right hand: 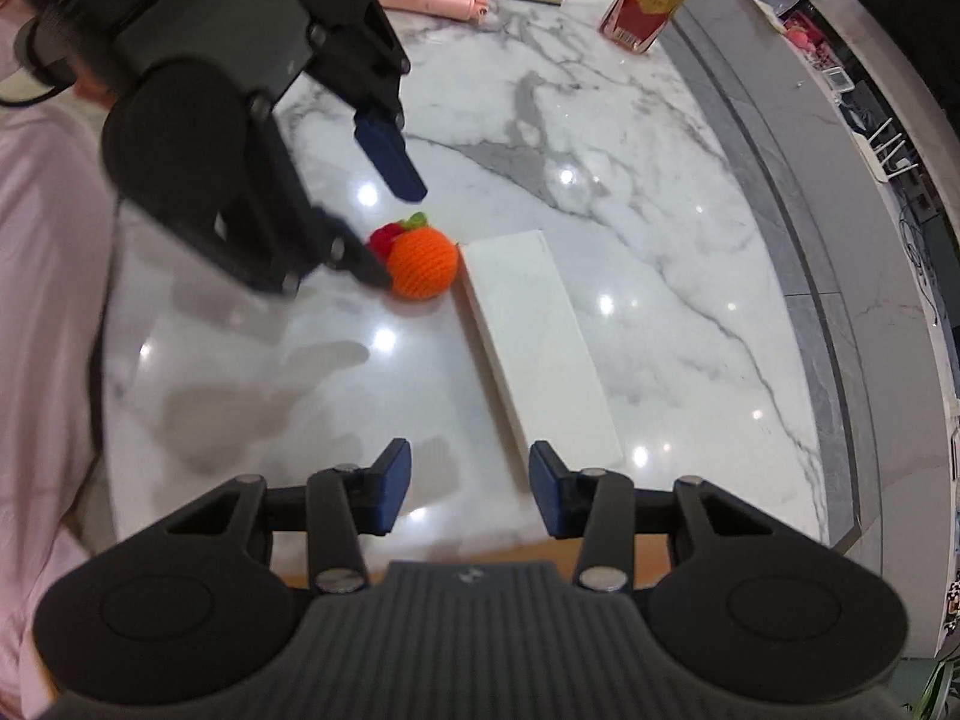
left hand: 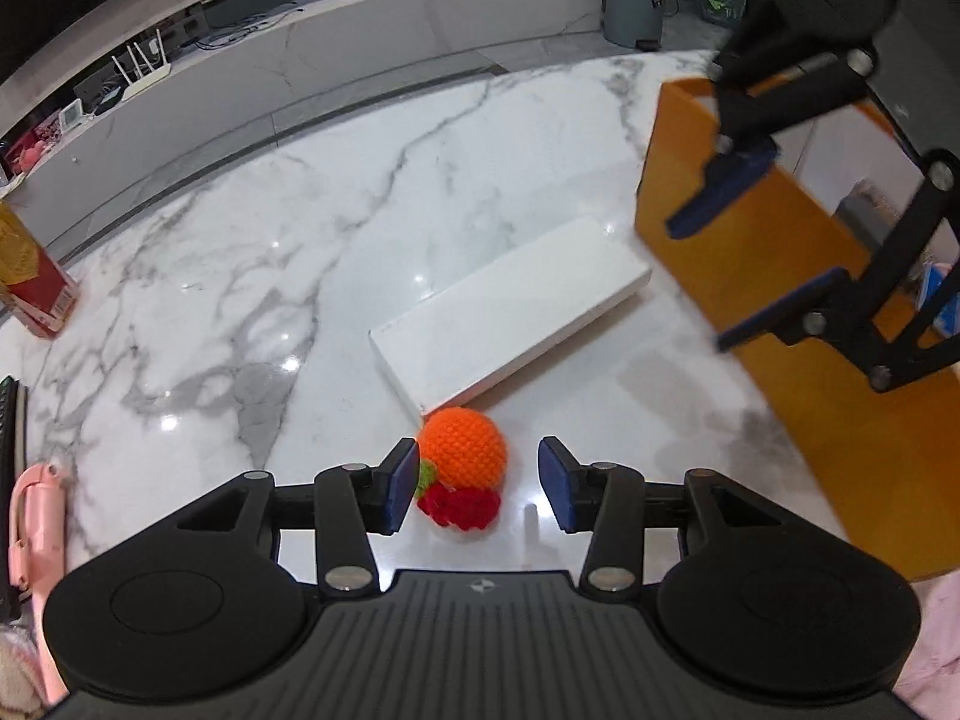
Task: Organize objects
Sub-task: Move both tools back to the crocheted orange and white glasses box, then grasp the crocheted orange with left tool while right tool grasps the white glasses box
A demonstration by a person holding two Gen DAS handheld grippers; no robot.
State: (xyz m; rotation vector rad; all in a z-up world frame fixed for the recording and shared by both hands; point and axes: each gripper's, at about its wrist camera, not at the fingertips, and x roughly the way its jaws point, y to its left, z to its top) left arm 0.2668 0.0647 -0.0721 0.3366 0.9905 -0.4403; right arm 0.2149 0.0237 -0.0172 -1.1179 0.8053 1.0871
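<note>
Left gripper [left hand: 477, 483] poised over the orange crocheted ball [left hand: 462, 450], beside the long white box [left hand: 510, 312].
Both grippers' fingers part-open and empty; right gripper [right hand: 470, 489] clear. Risk: off-centre closing rolls the ball against the box.

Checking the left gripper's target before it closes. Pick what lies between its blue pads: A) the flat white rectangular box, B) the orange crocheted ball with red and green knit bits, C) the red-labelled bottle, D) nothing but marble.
B: the orange crocheted ball sits between the open pads of the left gripper, its far side against the flat white box.

Marble table [left hand: 252, 252]: white box [left hand: 510, 312], crochet orange [left hand: 462, 450]
</note>
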